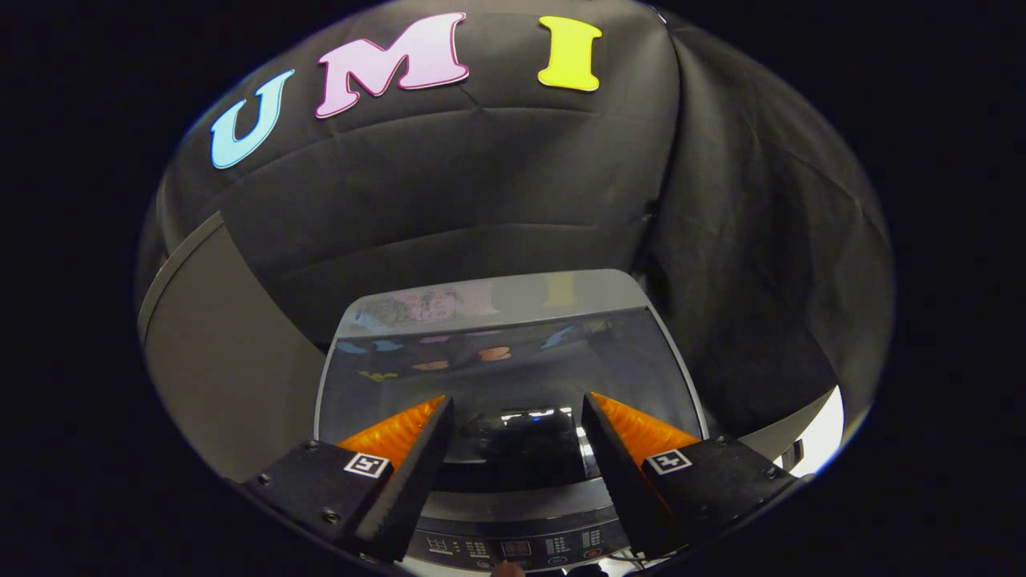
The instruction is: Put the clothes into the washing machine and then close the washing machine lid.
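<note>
The washing machine (489,303) stands right under and ahead of me, seen from above. Its dark glass lid (513,369) lies down flat over the tub and mirrors the booth wall, so what is inside the tub is hidden. My gripper (517,398) hovers above the front part of the lid, open, with nothing between its fingers. The control panel (513,548) with its buttons runs along the machine's front edge, just below the fingers. Something small and pinkish, perhaps a fingertip (506,569), touches the panel's front edge.
Black cloth (481,184) hangs close behind and to the right of the machine. A tall grey panel (216,353) stands at the machine's left side. A bright white surface (822,429) shows low on the right.
</note>
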